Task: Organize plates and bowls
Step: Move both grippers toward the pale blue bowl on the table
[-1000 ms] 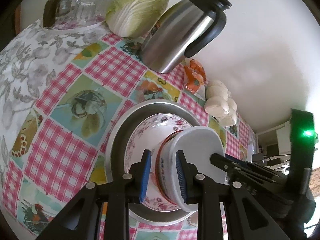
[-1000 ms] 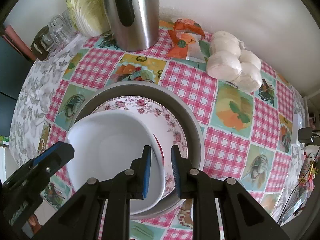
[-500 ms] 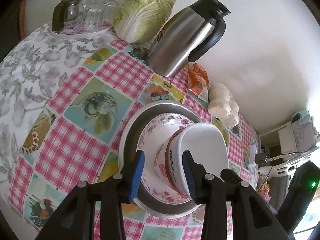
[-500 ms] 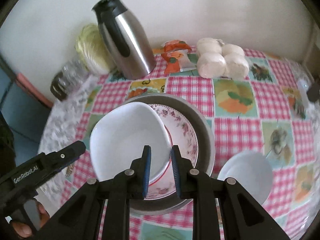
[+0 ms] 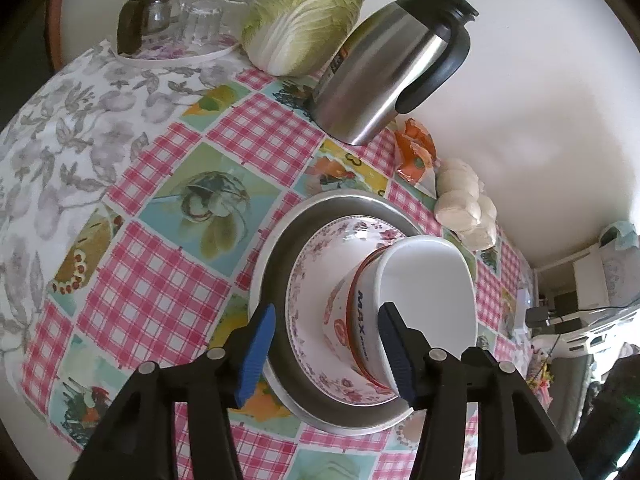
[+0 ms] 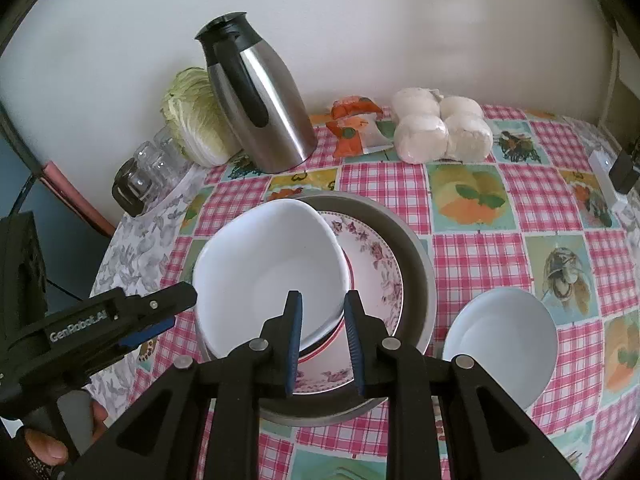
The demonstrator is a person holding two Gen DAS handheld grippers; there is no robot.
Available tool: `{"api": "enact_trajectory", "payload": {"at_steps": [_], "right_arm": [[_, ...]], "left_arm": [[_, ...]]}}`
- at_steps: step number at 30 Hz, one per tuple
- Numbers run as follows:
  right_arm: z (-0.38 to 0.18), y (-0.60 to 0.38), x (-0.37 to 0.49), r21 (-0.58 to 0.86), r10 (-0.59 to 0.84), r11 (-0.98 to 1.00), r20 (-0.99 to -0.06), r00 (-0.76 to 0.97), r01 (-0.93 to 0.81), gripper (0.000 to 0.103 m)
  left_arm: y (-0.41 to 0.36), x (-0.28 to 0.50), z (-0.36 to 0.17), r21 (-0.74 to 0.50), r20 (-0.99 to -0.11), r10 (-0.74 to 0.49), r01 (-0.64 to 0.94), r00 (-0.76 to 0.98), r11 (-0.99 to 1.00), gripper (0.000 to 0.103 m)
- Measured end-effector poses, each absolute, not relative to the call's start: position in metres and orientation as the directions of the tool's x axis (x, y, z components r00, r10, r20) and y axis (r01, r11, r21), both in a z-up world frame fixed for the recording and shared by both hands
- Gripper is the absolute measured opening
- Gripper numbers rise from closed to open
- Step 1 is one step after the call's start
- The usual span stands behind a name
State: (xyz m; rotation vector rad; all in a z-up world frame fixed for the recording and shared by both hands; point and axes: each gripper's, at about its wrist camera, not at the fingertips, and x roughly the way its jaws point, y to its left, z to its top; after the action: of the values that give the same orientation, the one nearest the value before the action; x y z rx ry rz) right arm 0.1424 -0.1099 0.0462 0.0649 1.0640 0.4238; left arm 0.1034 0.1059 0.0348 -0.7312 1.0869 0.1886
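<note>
A white bowl (image 6: pixel 272 264) sits nested in a red-banded bowl (image 5: pixel 352 320), on a floral plate (image 6: pixel 372 264) inside a steel pan (image 6: pixel 416 256). My left gripper (image 5: pixel 325 352) straddles the near wall of the bowl stack. Its jaws are opening: the left pad stands clear of the wall and the right pad is by the rim, not pressing. It also shows in the right wrist view as the left gripper (image 6: pixel 168 312). My right gripper (image 6: pixel 324 336) hovers over the stack's near edge, its pads a narrow gap apart and gripping nothing. A second white bowl (image 6: pixel 500 340) sits alone to the right.
At the back stand a steel thermos jug (image 6: pixel 260 96), a cabbage (image 6: pixel 196 120), upturned glasses on a tray (image 5: pixel 188 24), an orange packet (image 6: pixel 356 124) and bagged white buns (image 6: pixel 440 128). A hand (image 6: pixel 48 444) holds the left gripper. The checked tablecloth (image 6: pixel 480 248) covers the table.
My left gripper's jaws spread apart and let go of the bowl wall. My right gripper drew back from the stack, bringing the second white bowl into view. The bowls stayed nested.
</note>
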Motion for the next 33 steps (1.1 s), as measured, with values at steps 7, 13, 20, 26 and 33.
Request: {"api": "enact_trajectory", "payload": {"at_steps": [7, 13, 20, 26, 33], "right_arm": [[0.054, -0.1, 0.135, 0.233, 0.377, 0.904, -0.829, 0.414, -0.357, 0.062], [0.058, -0.099, 0.135, 0.203, 0.356, 0.909, -0.831, 0.428, -0.363, 0.07], [0.061, -0.106, 0.135, 0.173, 0.331, 0.918, -0.831, 0.448, -0.358, 0.073], [0.066, -0.115, 0.129, 0.154, 0.326, 0.917, -0.82, 0.47, -0.367, 0.086], [0.082, -0.144, 0.123, 0.145, 0.31, 0.931, -0.798, 0.516, -0.334, 0.086]], "left_arm": [[0.102, 0.101, 0.039, -0.395, -0.878, -0.158, -0.499, 0.451, 0.771, 0.068], [0.102, 0.1, 0.046, -0.352, -0.886, -0.108, -0.504, 0.451, 0.788, 0.075], [0.098, 0.095, 0.054, -0.305, -0.885, -0.045, -0.504, 0.463, 0.808, 0.096], [0.091, 0.085, 0.064, -0.263, -0.868, 0.024, -0.5, 0.496, 0.825, 0.103], [0.084, 0.075, 0.08, -0.256, -0.841, 0.063, -0.498, 0.538, 0.829, 0.103]]}}
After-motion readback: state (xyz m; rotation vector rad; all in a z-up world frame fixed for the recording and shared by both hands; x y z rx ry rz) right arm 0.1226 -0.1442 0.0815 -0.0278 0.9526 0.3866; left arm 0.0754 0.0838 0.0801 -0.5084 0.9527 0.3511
